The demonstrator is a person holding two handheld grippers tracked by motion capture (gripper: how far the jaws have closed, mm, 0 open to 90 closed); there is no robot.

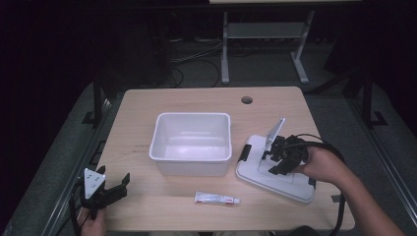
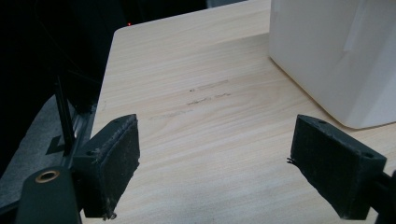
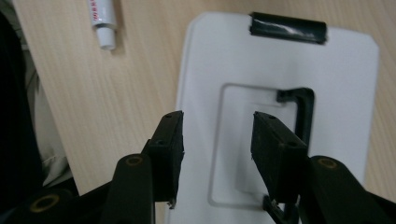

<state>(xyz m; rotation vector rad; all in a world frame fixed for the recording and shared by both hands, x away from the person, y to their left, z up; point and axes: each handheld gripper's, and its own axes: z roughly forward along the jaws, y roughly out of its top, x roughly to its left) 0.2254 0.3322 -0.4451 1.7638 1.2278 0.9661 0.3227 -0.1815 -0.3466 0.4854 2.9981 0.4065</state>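
Observation:
A white rectangular tub [image 1: 192, 142] stands in the middle of the wooden table, and its wall [image 2: 336, 51] rises at the upper right in the left gripper view. To its right lies a white lid [image 1: 295, 184] [image 3: 336, 84] with black end clips and a black handle [image 3: 301, 107] in a recess. My right gripper [image 1: 276, 158] [image 3: 217, 126] hovers over the lid's recess, open, with nothing between its jaws. A small white tube [image 1: 216, 198] [image 3: 103, 21] lies near the front edge. My left gripper [image 1: 118, 188] [image 2: 215, 140] rests open over bare wood at the front left corner.
The table [image 1: 147, 108] has a cable hole [image 1: 247, 100] near its far edge. Beyond it, on the dark floor, stand the white legs of another desk [image 1: 225, 49] and some cables. Bare wood lies between the tub and the left gripper.

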